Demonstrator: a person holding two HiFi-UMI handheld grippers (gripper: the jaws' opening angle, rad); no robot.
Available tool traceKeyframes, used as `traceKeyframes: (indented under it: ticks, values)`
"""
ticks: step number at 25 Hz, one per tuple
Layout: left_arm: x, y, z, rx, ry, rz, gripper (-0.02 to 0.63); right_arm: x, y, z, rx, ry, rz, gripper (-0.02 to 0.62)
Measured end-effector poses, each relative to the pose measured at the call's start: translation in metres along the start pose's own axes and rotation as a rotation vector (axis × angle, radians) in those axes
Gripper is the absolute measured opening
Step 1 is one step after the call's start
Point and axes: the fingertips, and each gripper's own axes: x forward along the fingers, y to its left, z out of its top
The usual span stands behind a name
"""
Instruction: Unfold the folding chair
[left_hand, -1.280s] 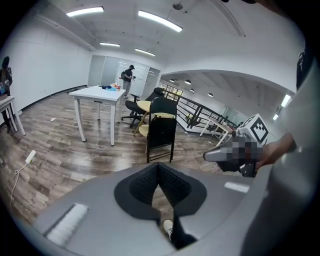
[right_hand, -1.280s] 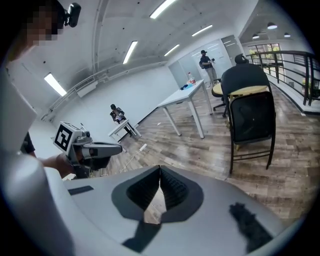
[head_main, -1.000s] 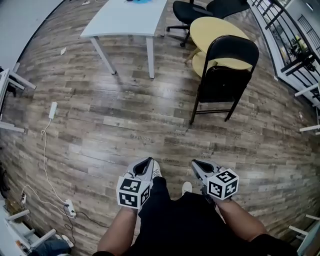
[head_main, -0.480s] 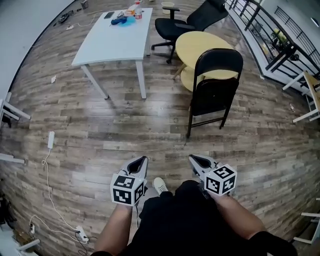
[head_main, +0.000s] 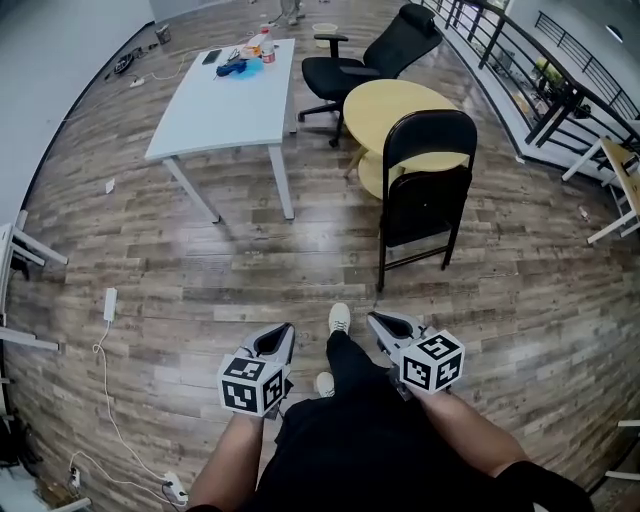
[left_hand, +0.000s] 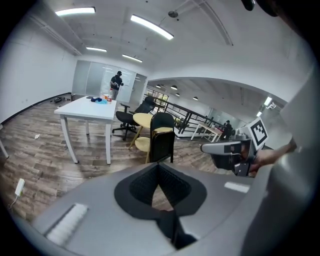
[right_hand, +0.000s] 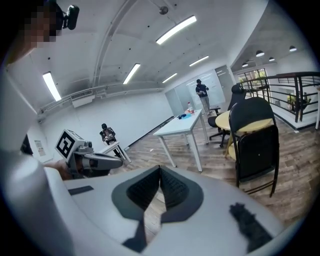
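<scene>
The black folding chair (head_main: 425, 190) stands folded and upright on the wood floor, right in front of a round yellow table (head_main: 385, 98). It also shows ahead in the left gripper view (left_hand: 162, 137) and at the right of the right gripper view (right_hand: 257, 145). My left gripper (head_main: 281, 332) and right gripper (head_main: 376, 321) hang side by side in front of my body, well short of the chair. Both are shut with nothing between the jaws. Each gripper sees the other: the right gripper (left_hand: 206, 148) and the left gripper (right_hand: 118, 161).
A white table (head_main: 230, 95) with small items stands at the far left, and a black office chair (head_main: 375, 55) beyond the yellow table. A railing (head_main: 520, 70) runs along the right. A power strip and cable (head_main: 108, 303) lie on the floor at left. My shoe (head_main: 340, 318) is stepping forward.
I have walked toward the folding chair, one foot now forward between the grippers. The view has tipped up to show more of the room. Both grippers stayed shut and rose slightly.
</scene>
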Motion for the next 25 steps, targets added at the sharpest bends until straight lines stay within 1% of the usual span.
traceKeyframes:
  ticks: [4,12,16,19,25]
  values:
    - [0.005,0.008,-0.003,-0.002,0.013,0.016,0.008,0.009,-0.006,0.007,-0.012,-0.014,0.002,0.006]
    - [0.024,0.025,0.031,0.038,0.005,0.010,0.008,0.039,-0.028,0.020,0.018,-0.014,-0.002,0.006]
    - [0.039,0.050,0.046,0.022,0.007,0.032,0.008,0.059,-0.041,0.029,0.022,-0.007,0.000,0.006]
    - [0.056,0.063,0.063,0.025,0.013,0.033,0.008,0.072,-0.057,0.043,0.028,-0.012,-0.013,0.006]
    - [0.096,0.071,0.114,0.094,0.011,-0.013,0.008,0.090,-0.093,0.082,0.040,-0.053,-0.056,0.006]
